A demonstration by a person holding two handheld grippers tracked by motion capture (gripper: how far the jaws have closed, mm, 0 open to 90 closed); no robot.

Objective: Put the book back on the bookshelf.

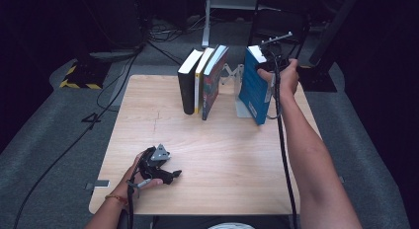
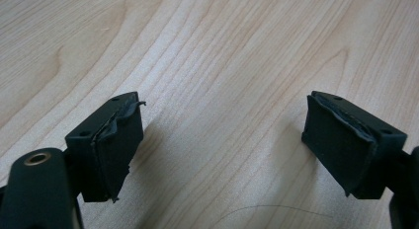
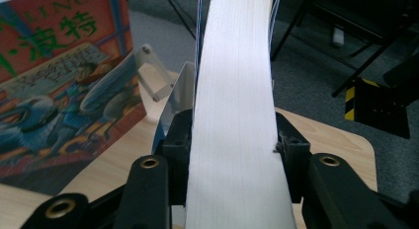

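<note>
Pale wood table [image 1: 207, 155], grey carpet [image 1: 54, 135] around, dark cluttered room behind

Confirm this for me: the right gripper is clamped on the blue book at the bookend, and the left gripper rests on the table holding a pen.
Not quite. The left gripper holds nothing: the left gripper view shows its fingers wide apart over bare table. The rest stands: the right gripper is clamped on the blue book at the bookend.

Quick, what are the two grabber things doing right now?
Left gripper: open, holding nothing, over the light wooden table.
Right gripper: closed on the thick blue-covered book, jaws pressing both covers.
</note>
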